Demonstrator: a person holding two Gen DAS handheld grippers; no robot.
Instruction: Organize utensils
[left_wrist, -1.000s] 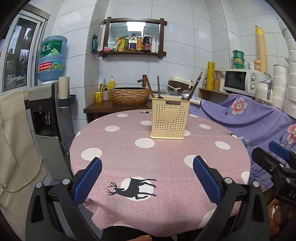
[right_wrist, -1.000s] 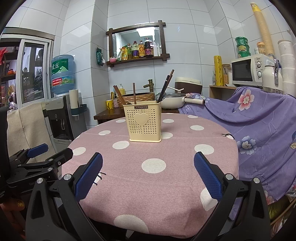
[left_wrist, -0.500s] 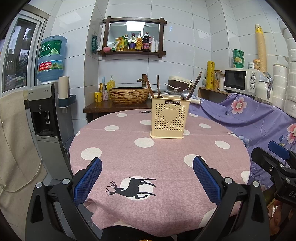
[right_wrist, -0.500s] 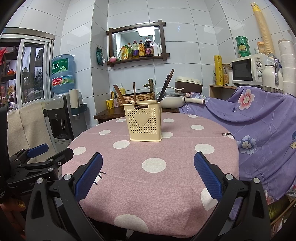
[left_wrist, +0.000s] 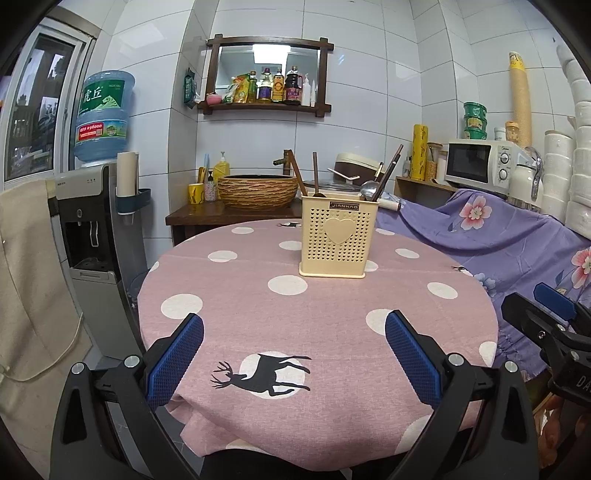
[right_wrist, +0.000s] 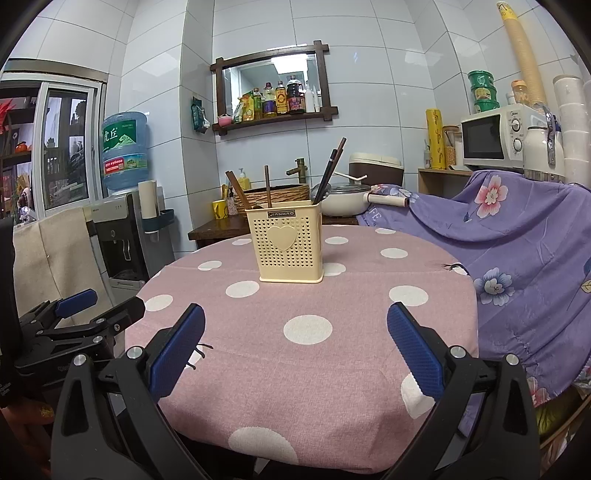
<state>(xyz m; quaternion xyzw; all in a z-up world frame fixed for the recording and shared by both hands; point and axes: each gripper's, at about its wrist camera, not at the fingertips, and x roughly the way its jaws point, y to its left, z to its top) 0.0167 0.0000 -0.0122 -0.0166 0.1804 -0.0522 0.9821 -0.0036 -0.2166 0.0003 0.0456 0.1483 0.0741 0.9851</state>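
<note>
A cream perforated utensil holder (left_wrist: 338, 238) (right_wrist: 289, 246) with a heart on its front stands upright near the far side of the round table (left_wrist: 314, 306) (right_wrist: 295, 314) under a pink dotted cloth. Brown chopsticks (right_wrist: 330, 170), wooden handles (left_wrist: 299, 175) and a metal ladle (left_wrist: 368, 189) stick out of it. My left gripper (left_wrist: 294, 341) is open at the table's near edge, nothing between its blue pads. My right gripper (right_wrist: 295, 341) is open too and holds nothing. Each gripper shows at the edge of the other's view.
A water dispenser (left_wrist: 99, 206) stands left of the table. Behind it is a wooden counter with a woven basin (left_wrist: 257, 190) and a white pot (right_wrist: 343, 203). A purple floral cloth (right_wrist: 517, 251) drapes over furniture at right, with a microwave (left_wrist: 480, 162) above.
</note>
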